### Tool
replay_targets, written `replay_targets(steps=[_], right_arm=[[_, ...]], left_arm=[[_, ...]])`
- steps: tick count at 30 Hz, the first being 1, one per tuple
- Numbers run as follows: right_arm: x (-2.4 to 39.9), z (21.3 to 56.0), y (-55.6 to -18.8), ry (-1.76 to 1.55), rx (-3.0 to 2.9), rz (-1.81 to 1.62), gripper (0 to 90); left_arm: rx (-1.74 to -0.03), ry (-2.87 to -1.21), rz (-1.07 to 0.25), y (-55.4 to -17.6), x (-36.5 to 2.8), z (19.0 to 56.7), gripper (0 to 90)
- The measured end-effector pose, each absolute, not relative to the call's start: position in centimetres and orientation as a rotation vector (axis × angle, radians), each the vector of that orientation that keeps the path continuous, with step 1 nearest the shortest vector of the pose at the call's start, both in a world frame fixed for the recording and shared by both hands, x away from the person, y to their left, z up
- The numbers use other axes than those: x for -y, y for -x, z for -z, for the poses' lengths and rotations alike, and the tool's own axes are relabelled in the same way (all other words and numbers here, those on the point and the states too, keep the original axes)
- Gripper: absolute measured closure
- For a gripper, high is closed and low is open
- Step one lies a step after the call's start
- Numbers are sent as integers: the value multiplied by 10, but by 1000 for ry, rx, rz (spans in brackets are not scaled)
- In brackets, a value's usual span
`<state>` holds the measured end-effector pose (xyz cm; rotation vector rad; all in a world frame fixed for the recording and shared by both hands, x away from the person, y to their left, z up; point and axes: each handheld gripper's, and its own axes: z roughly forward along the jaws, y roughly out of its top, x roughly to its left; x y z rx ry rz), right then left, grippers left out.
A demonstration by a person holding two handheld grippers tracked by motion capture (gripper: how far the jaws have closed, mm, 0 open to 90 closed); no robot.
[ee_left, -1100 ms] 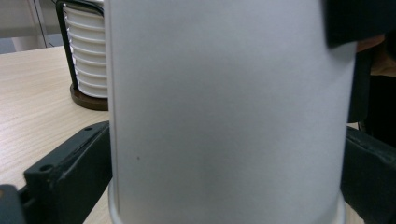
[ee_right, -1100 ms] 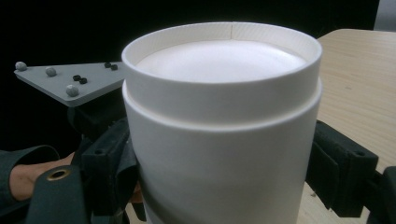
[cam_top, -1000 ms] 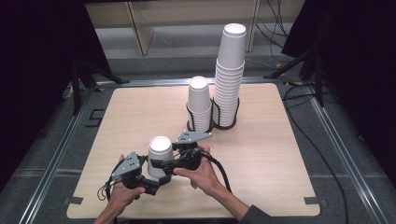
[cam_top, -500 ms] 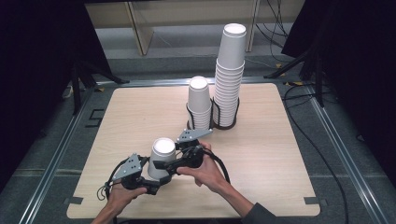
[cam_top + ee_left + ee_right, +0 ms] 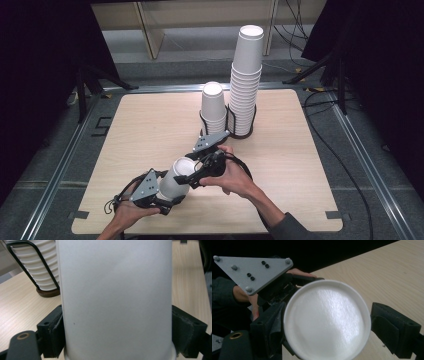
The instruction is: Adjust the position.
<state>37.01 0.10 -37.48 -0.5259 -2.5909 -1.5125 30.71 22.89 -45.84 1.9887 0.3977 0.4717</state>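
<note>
Paper cup handed between two tongs

The left tongs (image 5: 167, 192) have just been closing and clamp the paper cup (image 5: 175, 177) above the desk (image 5: 300, 165); the right tongs (image 5: 192, 177) stand apart around its rim. Squeezing harder could crush it.

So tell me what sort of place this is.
Probably a lab recording booth, not a kitchen: a bare wooden table on a metal frame, dark curtains at both sides, loose cables on the floor.
</note>
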Motion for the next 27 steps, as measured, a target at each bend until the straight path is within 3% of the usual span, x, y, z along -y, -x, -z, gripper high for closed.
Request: replay_targets(steps=[18, 27], right_arm=[[-9, 385, -365, 459, 2703, 1281, 170], [-7, 384, -366, 440, 2685, 1292, 228]], left_arm=[[-320, -2130, -501, -304, -224, 460, 147], [-333, -2069, -477, -304, -224, 462, 98]])
